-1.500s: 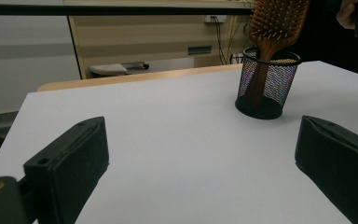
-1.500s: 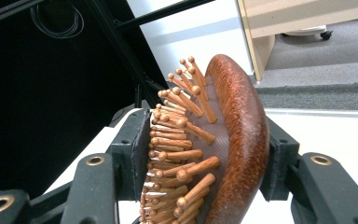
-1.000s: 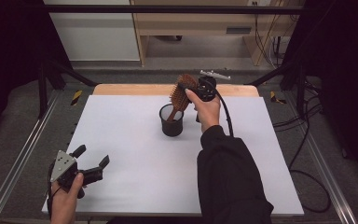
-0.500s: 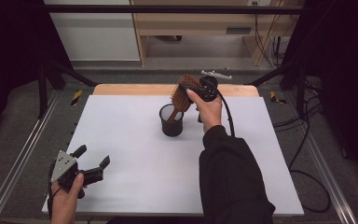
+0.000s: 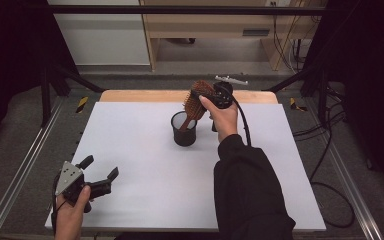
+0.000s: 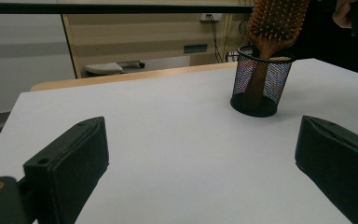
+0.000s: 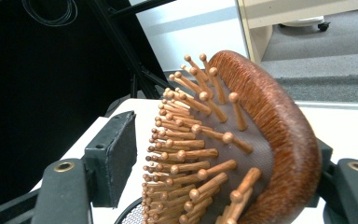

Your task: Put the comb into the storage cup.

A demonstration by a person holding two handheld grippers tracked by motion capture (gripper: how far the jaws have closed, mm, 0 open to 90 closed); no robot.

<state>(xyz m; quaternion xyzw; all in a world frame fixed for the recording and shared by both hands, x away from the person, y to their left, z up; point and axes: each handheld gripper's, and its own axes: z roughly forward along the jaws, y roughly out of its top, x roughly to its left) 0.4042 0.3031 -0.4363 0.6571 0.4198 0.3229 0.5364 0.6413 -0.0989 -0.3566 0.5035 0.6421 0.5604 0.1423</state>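
Note:
A wooden hairbrush [image 5: 195, 105] stands handle-down in a black mesh cup [image 5: 184, 131] at the far middle of the white table [image 5: 140, 140]. My right gripper [image 5: 205, 95] reaches its head from the right. Its jaws have just been opening. In the right gripper view the brush [image 7: 261, 130] sits between them, with the left pad [image 7: 116, 149] a little off the bristle tips and the wooden back towards the right jaw. My left gripper [image 5: 100, 167] rests open near the front left corner with nothing between its jaws [image 6: 200, 140]. It faces the cup [image 6: 260, 79] and brush [image 6: 275, 23].
A wooden strip [image 5: 145, 95] borders the table's far edge, and metal rails [image 5: 25, 165] run along both sides. The right gripper's cable [image 5: 325, 195] trails off to the right over the floor. Wooden furniture [image 5: 205, 25] stands beyond the table.

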